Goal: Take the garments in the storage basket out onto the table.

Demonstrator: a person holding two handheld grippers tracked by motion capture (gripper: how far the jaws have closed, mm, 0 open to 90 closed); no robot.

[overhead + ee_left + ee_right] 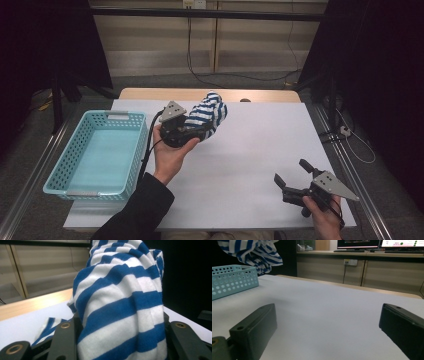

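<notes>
A blue-and-white striped cloth (pixel 207 112) is bunched up and held above the middle of the white table (pixel 250 150). My left gripper (pixel 202 131) is shut on the striped cloth (pixel 120 310), which bulges up between its two black jaws in the left gripper view. Part of the cloth (pixel 254 253) hangs at the top left of the right gripper view. My right gripper (pixel 292 172) rests low at the table's near right, jaws wide open with nothing between them (pixel 327 327).
A light blue perforated basket (pixel 75 187) stands at the table's left edge, its inside bare; it also appears as the basket (pixel 233 280) in the right gripper view. Wooden cabinets and cables lie beyond the table's far edge.
</notes>
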